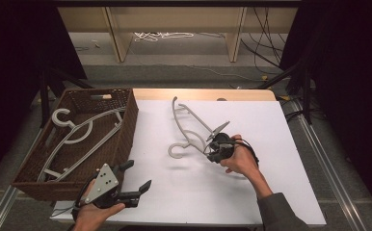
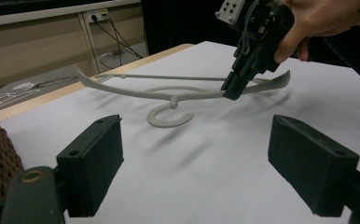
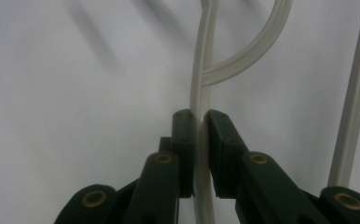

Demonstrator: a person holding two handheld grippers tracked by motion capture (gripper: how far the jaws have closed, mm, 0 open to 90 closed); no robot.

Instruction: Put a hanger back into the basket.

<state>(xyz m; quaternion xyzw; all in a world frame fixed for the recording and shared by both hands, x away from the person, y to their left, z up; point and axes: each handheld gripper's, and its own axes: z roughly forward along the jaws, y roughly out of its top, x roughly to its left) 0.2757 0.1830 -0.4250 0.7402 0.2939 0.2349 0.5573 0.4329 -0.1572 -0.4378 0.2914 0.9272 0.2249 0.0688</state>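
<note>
White sheet covers the counter (image 1: 271, 192), bare floor and loose cables beyond. My right gripper (image 1: 216, 146) has its jaws clamped on one arm of a grey hanger (image 1: 186, 126) near the middle of the sheet; it hangs tilted, hook (image 2: 168, 115) low. My left gripper (image 1: 132, 180) waits near the front edge, jaws wide apart, nothing between them. Risk, as I judge it: the pinch sits well off-centre on a thin rail, so the hanger could pivot or slip out during a carry. Wicker basket (image 1: 128, 126) to the left already holds hangers (image 1: 78, 132); its near wall and those hooks could snag the dangling hook.
</note>
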